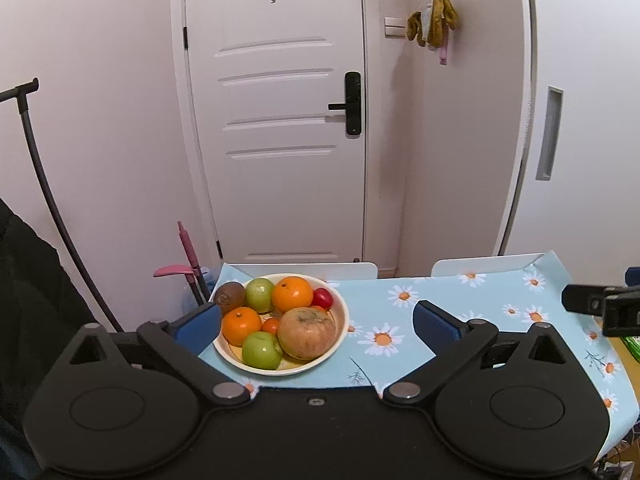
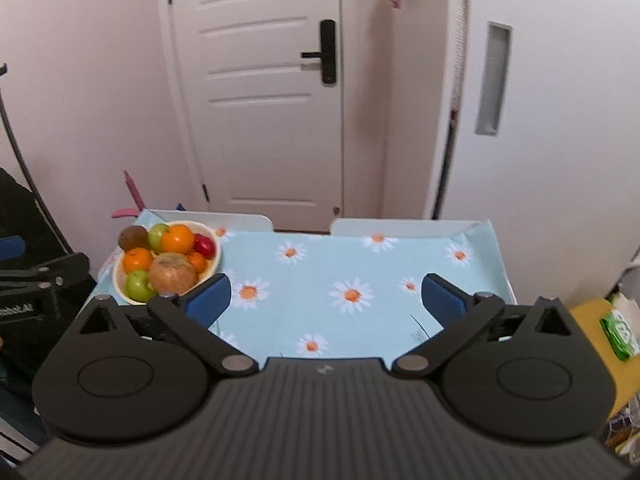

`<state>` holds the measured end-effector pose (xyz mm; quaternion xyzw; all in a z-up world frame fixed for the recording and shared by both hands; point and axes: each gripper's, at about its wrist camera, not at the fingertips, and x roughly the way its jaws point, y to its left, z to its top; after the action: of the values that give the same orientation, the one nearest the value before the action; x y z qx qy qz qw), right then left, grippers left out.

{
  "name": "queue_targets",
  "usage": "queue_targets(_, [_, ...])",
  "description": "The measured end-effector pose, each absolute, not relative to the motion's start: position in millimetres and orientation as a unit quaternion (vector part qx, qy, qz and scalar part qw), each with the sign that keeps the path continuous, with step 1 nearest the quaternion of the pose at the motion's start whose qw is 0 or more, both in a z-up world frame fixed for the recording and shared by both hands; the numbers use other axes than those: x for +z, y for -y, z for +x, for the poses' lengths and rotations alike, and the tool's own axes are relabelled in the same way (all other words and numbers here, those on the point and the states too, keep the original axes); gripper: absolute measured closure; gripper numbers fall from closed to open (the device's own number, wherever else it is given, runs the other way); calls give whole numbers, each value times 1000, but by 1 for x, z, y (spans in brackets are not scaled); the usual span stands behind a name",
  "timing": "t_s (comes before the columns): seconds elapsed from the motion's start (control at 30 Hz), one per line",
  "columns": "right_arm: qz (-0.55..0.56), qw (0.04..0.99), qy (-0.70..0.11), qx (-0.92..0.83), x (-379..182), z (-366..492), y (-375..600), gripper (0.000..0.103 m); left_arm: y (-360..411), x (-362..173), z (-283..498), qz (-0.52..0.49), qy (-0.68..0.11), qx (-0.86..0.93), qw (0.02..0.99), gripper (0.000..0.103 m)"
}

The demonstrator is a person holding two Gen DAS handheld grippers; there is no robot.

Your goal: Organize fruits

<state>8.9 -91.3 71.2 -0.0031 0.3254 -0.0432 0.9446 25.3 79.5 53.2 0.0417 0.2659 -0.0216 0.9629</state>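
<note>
With every fruit piled in the bowl (image 1: 340,332) at the cloth's (image 2: 320,264) left end, I judge sorting complete; left gripper (image 1: 316,322) and right gripper (image 2: 326,294) stand apart, empty.

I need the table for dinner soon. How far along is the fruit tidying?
It looks done or nearly so. Every fruit in view sits in the cream bowl: oranges, green apples, a kiwi, a red fruit and a large brownish one. None lies loose on the daisy tablecloth. Nothing is in hand: the left hand-held gripper and right hand-held gripper are open and empty. I see nothing left.
</note>
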Motion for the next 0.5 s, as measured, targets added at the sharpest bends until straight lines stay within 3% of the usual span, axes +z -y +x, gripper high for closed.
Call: queue_targets(0.5, [3,943,-328,-59,72,5,104,0,-69,55,23,45,-255,-30,965,0])
